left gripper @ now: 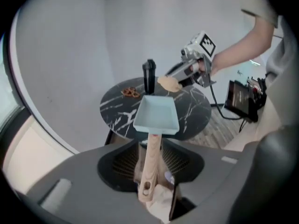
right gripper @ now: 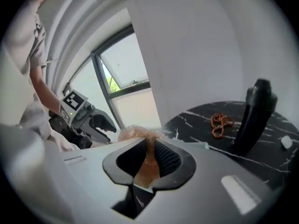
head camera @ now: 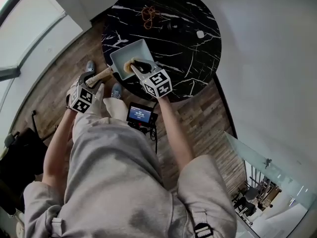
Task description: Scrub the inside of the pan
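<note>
Looking down from the head view, the left claw (head camera: pixel 94 78) is clamping the wooden handle (head camera: pixel 103 74) of the pan (head camera: pixel 131 51), which is hanging just ahead of its jaws over the edge of the table (head camera: pixel 193 43). The right claw (head camera: pixel 136 66) is hovering with the pan just beneath its tips.

In the left gripper view, the handle is sitting squarely between the jaws, which are gripping it.

In the right gripper view, the jaws are pinching almost together on a copper scrubber (right gripper: pixel 140 136), its wad bulging beyond the tips.

Judgement: the pan is appearing light and rigid, its handle being the sound hold. The scrubber is looking soft and springy, needing a firm pinch.
</note>
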The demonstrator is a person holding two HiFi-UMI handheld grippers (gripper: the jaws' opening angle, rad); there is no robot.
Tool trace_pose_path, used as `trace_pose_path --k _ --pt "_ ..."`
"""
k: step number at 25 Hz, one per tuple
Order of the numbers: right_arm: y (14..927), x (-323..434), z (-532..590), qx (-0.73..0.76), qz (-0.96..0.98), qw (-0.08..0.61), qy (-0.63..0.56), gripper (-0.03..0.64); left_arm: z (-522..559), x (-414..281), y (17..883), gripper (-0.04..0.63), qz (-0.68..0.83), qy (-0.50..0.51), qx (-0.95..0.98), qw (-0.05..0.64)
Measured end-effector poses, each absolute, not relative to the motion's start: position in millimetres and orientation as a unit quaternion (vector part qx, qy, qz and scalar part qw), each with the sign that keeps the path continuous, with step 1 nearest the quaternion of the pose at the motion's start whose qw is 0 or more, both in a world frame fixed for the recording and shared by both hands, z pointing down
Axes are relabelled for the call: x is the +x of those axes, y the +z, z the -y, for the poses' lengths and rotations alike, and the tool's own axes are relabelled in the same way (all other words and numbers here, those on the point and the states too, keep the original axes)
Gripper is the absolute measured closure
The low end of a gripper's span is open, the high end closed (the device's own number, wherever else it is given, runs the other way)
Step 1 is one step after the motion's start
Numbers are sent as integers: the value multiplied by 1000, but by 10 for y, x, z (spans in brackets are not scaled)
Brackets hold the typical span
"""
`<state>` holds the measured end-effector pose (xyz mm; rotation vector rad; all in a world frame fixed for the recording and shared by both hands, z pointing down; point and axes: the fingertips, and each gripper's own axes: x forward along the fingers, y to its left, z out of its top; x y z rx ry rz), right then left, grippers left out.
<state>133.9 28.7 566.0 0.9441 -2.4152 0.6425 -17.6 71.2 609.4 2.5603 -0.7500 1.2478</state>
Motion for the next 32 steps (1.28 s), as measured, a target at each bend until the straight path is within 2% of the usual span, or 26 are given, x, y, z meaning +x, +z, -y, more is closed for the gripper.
trace_pose_path --k 2,4,8,12,16,20,32 --pt "5243 1399 -375 377 885 185 201 546 -613 -78 5665 446 291 346 887 92" --pt "4852 1526 -484 419 880 145 172 548 -504 26 5196 484 324 268 902 93" --pt "4194 1833 -954 505 849 74 138 551 -544 147 4468 525 353 160 919 71" --pt "3754 1849 -1488 565 816 48 113 552 -704 102 4009 546 343 91 933 57" --pt "3523 1529 -2029 604 791 37 91 552 -1117 -233 3816 549 317 63 944 62" --pt "3406 1131 -2548 645 759 20 83 552 -1671 -688 3672 551 288 49 956 18" --pt "3643 62 -4003 706 704 -15 78 552 -3232 -1670 3768 563 223 58 973 1"
